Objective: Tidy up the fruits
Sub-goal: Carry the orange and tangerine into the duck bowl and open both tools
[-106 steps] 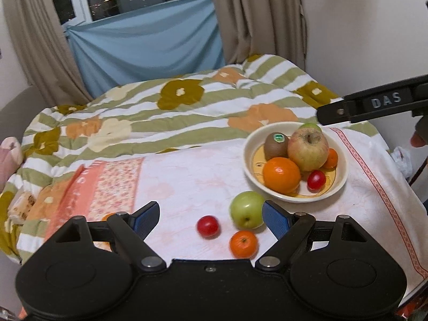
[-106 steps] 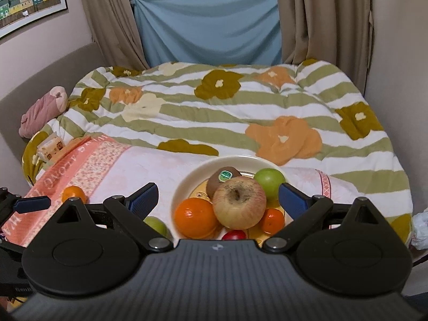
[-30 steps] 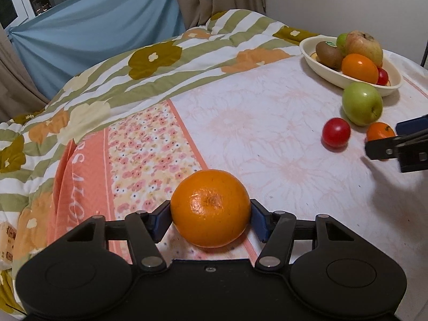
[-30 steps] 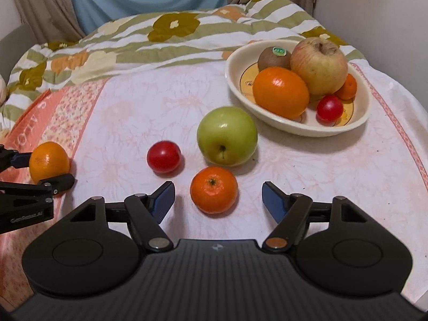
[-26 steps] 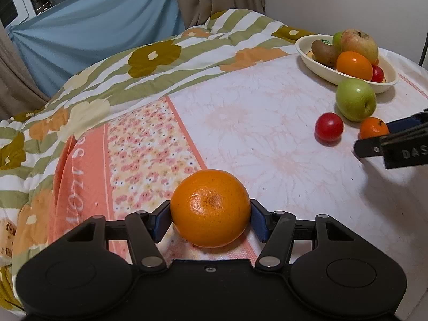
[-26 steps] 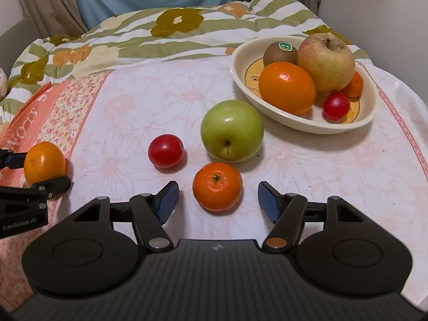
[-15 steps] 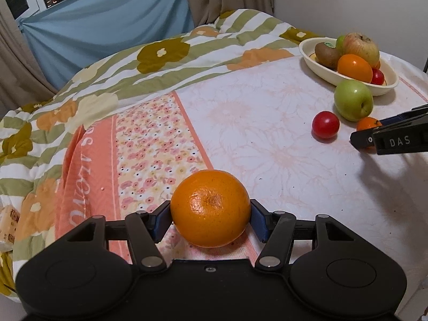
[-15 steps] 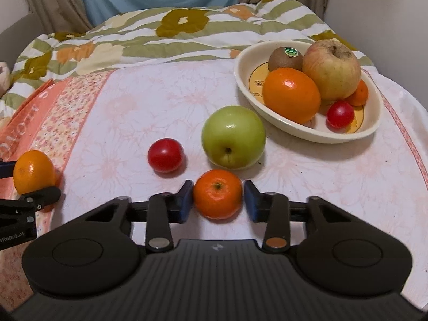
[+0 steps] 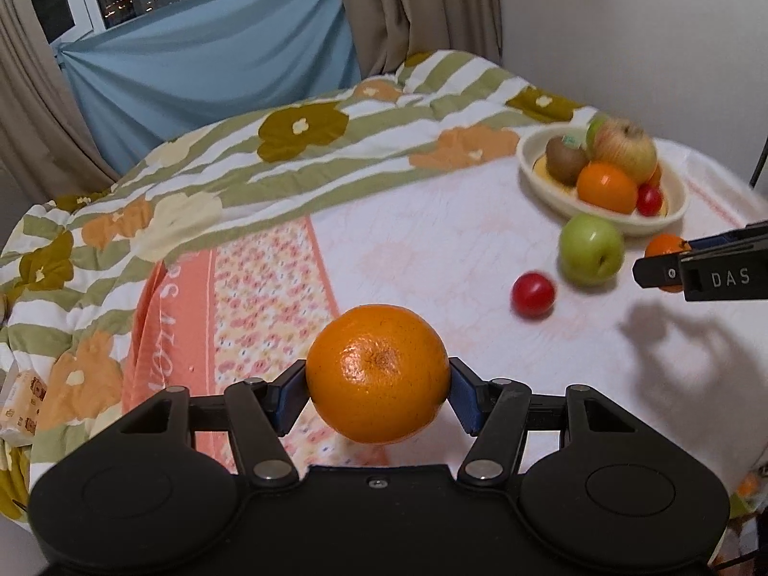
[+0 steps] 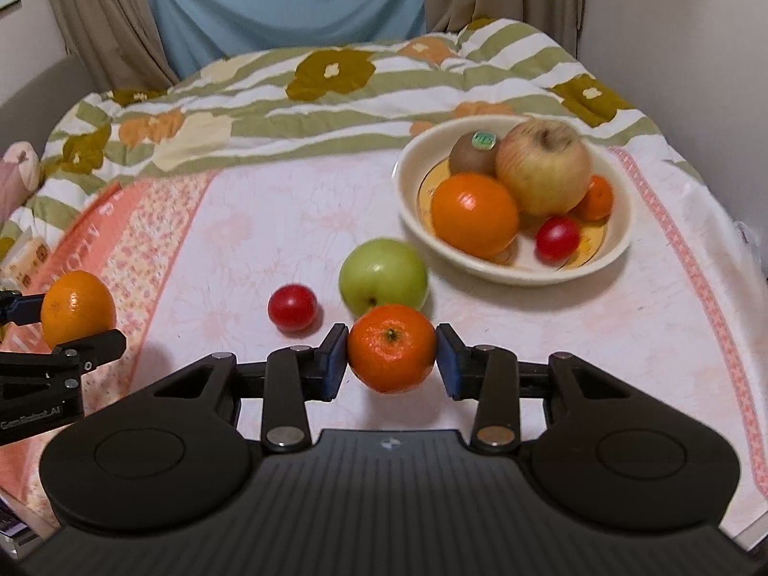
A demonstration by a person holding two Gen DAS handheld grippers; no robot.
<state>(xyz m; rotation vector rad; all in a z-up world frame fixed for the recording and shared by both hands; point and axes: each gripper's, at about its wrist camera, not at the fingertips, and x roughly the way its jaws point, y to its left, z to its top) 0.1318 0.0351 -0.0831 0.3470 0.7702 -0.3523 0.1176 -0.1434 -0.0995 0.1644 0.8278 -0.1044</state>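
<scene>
My left gripper (image 9: 378,386) is shut on a large orange (image 9: 378,373) and holds it above the cloth at the left; it also shows in the right wrist view (image 10: 77,308). My right gripper (image 10: 391,360) is shut on a small mandarin (image 10: 391,346), lifted just in front of a green apple (image 10: 383,274). A red cherry tomato (image 10: 292,307) lies left of the apple. A cream bowl (image 10: 619,245) behind holds an orange, a red-yellow apple, a kiwi, a tomato and a mandarin.
The table has a pink flowered cloth (image 10: 528,321) with an orange border at left. A green striped flowered quilt (image 10: 336,91) lies behind. A wall stands close on the right, curtains at the back.
Both grippers have risen with their fruit. The right gripper closed on the mandarin about half a second ago and has lifted it off the cloth.
</scene>
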